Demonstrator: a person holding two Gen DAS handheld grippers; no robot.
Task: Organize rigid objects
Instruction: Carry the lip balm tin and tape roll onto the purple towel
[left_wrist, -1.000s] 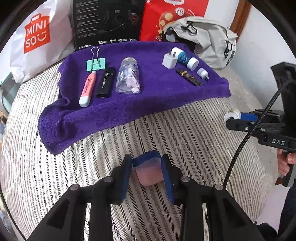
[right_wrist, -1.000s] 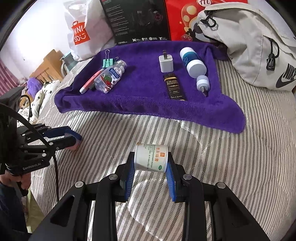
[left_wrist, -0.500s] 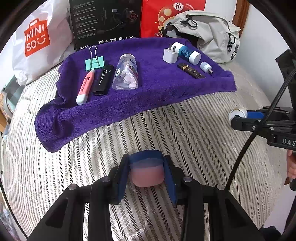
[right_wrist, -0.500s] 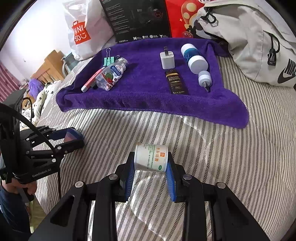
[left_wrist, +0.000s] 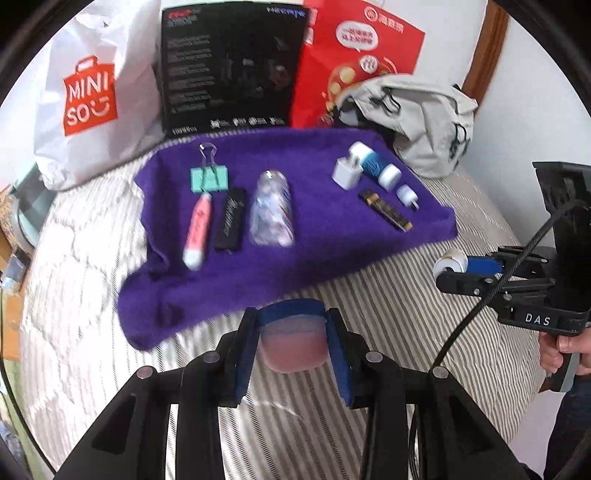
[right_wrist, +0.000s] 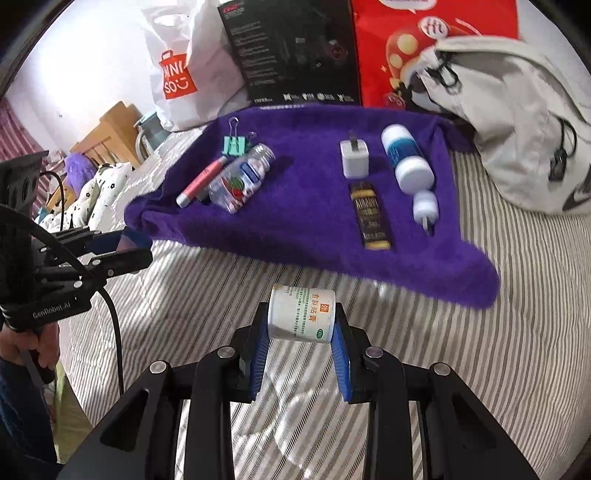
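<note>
While left claw (left_wrist: 293, 345) pinches a pink jar (left_wrist: 293, 349), right claw (right_wrist: 300, 328) pinches a white tub (right_wrist: 301, 314), clear bottle (left_wrist: 271, 214) holding pills.

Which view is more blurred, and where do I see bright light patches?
Left wrist view: motion blur smears the purple towel and the clear bottle; the pink jar in the left gripper stays sharp. Right wrist view: sharper, with light patches on the striped bedding near the white jar.
</note>
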